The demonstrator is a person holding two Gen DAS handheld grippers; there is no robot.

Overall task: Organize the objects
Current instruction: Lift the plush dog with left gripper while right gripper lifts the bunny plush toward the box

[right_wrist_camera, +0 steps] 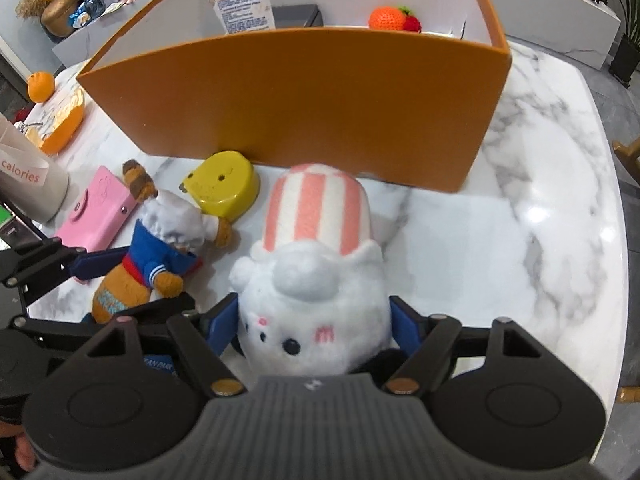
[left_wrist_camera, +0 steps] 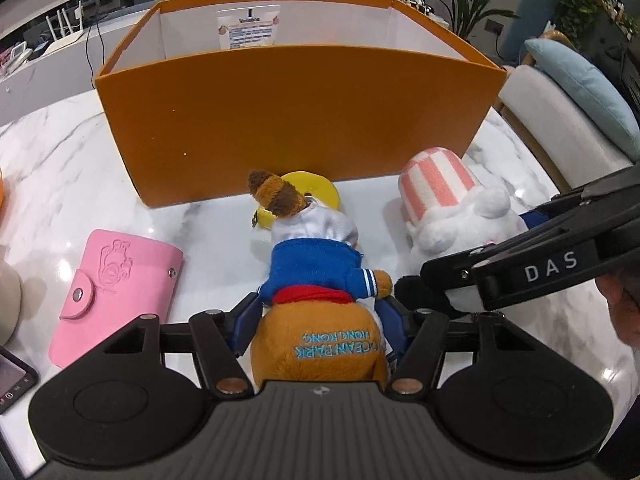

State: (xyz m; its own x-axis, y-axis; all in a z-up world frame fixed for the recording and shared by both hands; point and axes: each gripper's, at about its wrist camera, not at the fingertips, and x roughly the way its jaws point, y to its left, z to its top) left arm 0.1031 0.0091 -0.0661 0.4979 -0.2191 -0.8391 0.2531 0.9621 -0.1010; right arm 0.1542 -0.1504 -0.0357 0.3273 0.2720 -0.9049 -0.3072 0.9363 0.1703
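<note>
Left wrist view: the left gripper [left_wrist_camera: 318,320] pinches the bear [left_wrist_camera: 316,292], its long axis pointing to 12 o'clock toward the box [left_wrist_camera: 296,120]. The right gripper [right_wrist_camera: 316,332] likewise clamps the cat [right_wrist_camera: 316,280], headed the same way; both toys lie near the box wall.

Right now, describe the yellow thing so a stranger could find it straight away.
Find the big orange box on the marble table. Against its near wall sits a round yellow tin, between the brown plush and the striped plush. It is the only hard, glossy yellow item there.
</note>
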